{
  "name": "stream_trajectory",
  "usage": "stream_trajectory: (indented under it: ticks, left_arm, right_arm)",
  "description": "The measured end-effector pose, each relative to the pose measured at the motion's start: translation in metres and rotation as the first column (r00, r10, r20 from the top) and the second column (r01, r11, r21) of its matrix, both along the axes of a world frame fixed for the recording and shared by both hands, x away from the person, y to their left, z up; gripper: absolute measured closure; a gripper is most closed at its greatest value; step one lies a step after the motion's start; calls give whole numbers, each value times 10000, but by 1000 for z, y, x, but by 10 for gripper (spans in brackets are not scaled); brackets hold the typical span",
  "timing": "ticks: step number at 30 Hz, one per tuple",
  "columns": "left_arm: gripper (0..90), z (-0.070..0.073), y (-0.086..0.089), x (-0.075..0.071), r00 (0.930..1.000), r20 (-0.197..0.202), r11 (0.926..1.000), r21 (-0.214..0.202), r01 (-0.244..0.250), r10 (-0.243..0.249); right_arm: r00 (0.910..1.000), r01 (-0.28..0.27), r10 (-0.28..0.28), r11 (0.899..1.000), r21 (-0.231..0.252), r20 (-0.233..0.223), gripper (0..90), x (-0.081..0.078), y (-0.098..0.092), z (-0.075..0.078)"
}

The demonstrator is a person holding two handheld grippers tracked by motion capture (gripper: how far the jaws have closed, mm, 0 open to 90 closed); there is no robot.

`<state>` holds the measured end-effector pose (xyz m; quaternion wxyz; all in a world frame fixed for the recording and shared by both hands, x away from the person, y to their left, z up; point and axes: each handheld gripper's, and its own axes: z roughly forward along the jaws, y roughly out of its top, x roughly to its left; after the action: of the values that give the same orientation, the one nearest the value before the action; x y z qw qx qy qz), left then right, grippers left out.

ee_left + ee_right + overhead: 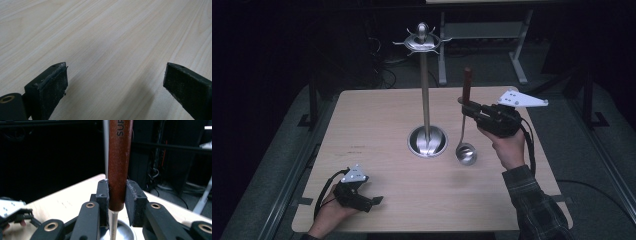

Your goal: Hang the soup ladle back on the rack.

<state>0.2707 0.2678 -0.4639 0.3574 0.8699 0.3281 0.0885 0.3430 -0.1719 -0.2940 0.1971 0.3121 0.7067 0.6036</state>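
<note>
While the right claw (469, 107) clamps the ladle (465, 131) by its brown handle, the ladle hangs upright, bowl just above the bench (377, 115), right of the hook stand (426, 90) at centre. Left claw (374, 201) rests open and empty near the bench's front left corner.

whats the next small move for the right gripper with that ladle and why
Probably keep lifting the ladle and carry it toward the hooks on top of the stand. The right gripper is shut on its brown handle, the ladle hangs upright with its bowl low by the table, well below the hooks. The left gripper rests open near the table's front edge.
</note>
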Motion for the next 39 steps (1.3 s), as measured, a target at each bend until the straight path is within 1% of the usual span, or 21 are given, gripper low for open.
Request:
stream_trajectory:
  ticks: [1,7,10,14,17,21,27,29,30,38,39]
  left_arm:
    - [50,0,0,0,10000,17,10000,22,23,-23]
    - [50,0,0,0,10000,-7,10000,48,41,-40]
    - [50,0,0,0,10000,7,10000,52,56,-56]
    - [50,1,1,0,10000,26,10000,26,32,-32]
    - [50,1,2,0,9999,42,9999,129,104,-104]
    - [50,1,2,0,10000,28,9999,76,91,-92]
    - [50,1,1,0,10000,42,10000,29,51,-51]
    - [50,1,1,0,10000,51,10000,29,59,-59]
    - [50,1,1,0,9999,38,9999,77,98,-99]
    - [50,1,1,0,10000,43,10000,32,54,-55]
    - [50,1,1,0,10000,41,9999,92,87,-87]
  right_arm:
    - [9998,-26,26,10000,1,173,742,1,3,5]
    - [9984,-121,127,9999,-112,550,742,4,19,35]
    - [9978,-218,226,9997,-133,627,742,7,28,46]
    - [9971,-299,316,9993,-242,693,742,12,40,55]
    - [9972,-306,326,9991,-295,679,742,15,47,56]
    - [9970,-279,306,9989,-381,706,741,17,53,56]
    - [9970,-290,321,9986,-446,710,742,16,55,52]
    - [9973,-313,345,9983,-496,645,742,16,56,50]
    - [9974,-304,337,9982,-517,636,742,16,57,49]
    - [9985,-128,161,9980,-615,523,741,22,64,46]
    - [9984,-103,137,9980,-622,542,741,23,64,46]
